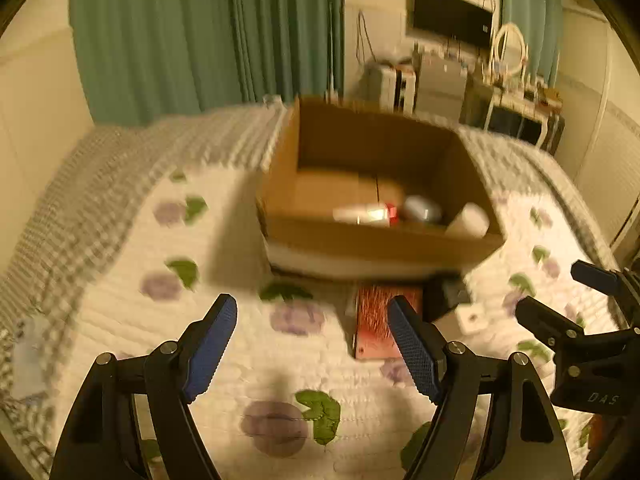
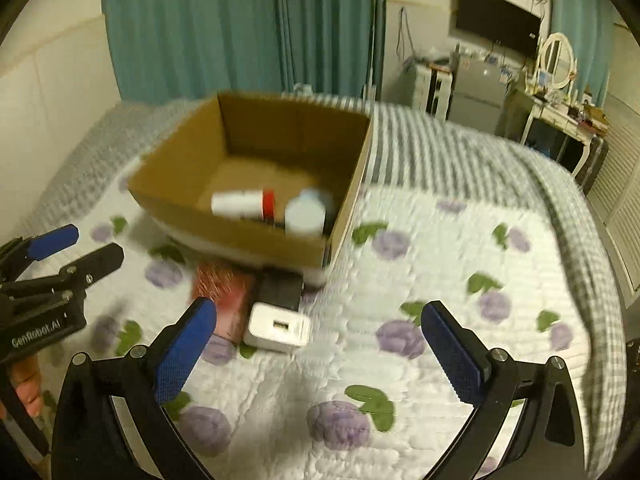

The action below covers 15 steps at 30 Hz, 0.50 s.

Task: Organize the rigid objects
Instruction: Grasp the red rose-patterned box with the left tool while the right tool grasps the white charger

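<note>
An open cardboard box stands on the flowered bedspread. Inside lie a white bottle with a red cap, a white jar and a greyish round object. In front of the box lie a red box, a black object and a white charger. My left gripper is open and empty, just left of the red box. My right gripper is open and empty, near the charger.
Green curtains hang behind the bed. A dresser with a round mirror, a TV and cabinets stand at the far right. The right gripper shows at the right edge of the left wrist view.
</note>
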Available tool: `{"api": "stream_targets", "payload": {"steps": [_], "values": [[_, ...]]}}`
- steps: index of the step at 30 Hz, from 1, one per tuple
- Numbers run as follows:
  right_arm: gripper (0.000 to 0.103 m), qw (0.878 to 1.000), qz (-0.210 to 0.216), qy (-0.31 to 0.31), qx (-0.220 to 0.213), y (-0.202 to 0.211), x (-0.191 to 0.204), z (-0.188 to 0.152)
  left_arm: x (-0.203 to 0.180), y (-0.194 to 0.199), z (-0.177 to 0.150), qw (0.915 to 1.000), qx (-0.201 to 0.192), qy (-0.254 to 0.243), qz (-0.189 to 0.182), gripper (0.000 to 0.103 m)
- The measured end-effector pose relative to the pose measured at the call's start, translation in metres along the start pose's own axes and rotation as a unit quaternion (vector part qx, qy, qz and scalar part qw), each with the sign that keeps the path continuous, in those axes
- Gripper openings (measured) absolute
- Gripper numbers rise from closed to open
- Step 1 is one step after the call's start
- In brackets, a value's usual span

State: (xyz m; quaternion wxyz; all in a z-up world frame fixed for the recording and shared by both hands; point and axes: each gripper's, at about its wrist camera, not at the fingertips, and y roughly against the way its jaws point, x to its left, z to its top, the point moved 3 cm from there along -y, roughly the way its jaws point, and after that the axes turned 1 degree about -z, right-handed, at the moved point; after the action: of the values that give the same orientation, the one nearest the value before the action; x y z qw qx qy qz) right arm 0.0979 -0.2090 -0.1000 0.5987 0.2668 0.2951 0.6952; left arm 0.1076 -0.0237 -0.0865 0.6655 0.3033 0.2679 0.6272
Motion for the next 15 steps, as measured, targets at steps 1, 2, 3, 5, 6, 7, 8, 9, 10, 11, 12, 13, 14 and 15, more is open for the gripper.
{"api": "stream_targets", "payload": {"steps": [1, 2, 3, 5, 6, 7, 8, 9, 10, 11, 12, 13, 14, 15], "values": [[0.103, 1.0, 0.008, -0.005, 0.01, -0.012, 0.001, -0.005, -0.001, -0.007, -0.004, 1.0, 0.008, -0.002, 0.0, 0.08], [0.103, 1.0, 0.015, -0.01, 0.02, -0.022, 0.002, -0.009, -0.003, -0.016, -0.007, 0.9999, 0.016, -0.006, 0.001, 0.08], [0.103, 0.999, 0.023, -0.015, 0.03, -0.031, 0.003, -0.013, -0.004, -0.02, -0.009, 0.9998, 0.019, -0.009, 0.002, 0.08], [0.099, 0.998, 0.041, -0.018, 0.046, -0.045, 0.006, -0.019, -0.008, -0.029, -0.011, 0.9995, 0.027, -0.016, 0.007, 0.08], [0.097, 0.997, 0.053, -0.019, 0.05, -0.05, 0.009, -0.021, -0.008, -0.03, -0.011, 0.9994, 0.028, -0.018, 0.01, 0.08], [0.097, 0.997, 0.06, -0.02, 0.051, -0.053, 0.01, -0.021, -0.008, -0.031, -0.012, 0.9993, 0.027, -0.023, 0.014, 0.08], [0.097, 0.996, 0.066, -0.021, 0.052, -0.056, 0.012, -0.022, -0.007, -0.032, -0.012, 0.9991, 0.027, -0.027, 0.02, 0.08], [0.094, 0.996, 0.073, -0.023, 0.055, -0.061, 0.014, -0.023, -0.006, -0.032, -0.013, 0.999, 0.028, -0.027, 0.023, 0.08], [0.092, 0.995, 0.076, -0.025, 0.058, -0.065, 0.017, -0.022, -0.004, -0.033, -0.013, 0.999, 0.029, -0.024, 0.025, 0.08], [0.085, 0.994, 0.081, -0.028, 0.061, -0.069, 0.018, -0.023, -0.002, -0.033, -0.013, 0.999, 0.032, -0.021, 0.025, 0.08], [0.08, 0.994, 0.086, -0.031, 0.065, -0.073, 0.019, -0.025, -0.001, -0.034, -0.014, 0.9989, 0.036, -0.017, 0.026, 0.08], [0.076, 0.993, 0.09, -0.037, 0.069, -0.077, 0.02, -0.026, 0.001, -0.034, -0.015, 0.9987, 0.04, -0.015, 0.028, 0.08], [0.063, 0.992, 0.092, -0.041, 0.071, -0.08, 0.021, -0.029, 0.002, -0.034, -0.015, 0.9986, 0.041, -0.014, 0.029, 0.08], [0.053, 0.993, 0.082, -0.039, 0.071, -0.08, 0.02, -0.031, 0.003, -0.033, -0.016, 0.9987, 0.041, -0.013, 0.029, 0.08]]}}
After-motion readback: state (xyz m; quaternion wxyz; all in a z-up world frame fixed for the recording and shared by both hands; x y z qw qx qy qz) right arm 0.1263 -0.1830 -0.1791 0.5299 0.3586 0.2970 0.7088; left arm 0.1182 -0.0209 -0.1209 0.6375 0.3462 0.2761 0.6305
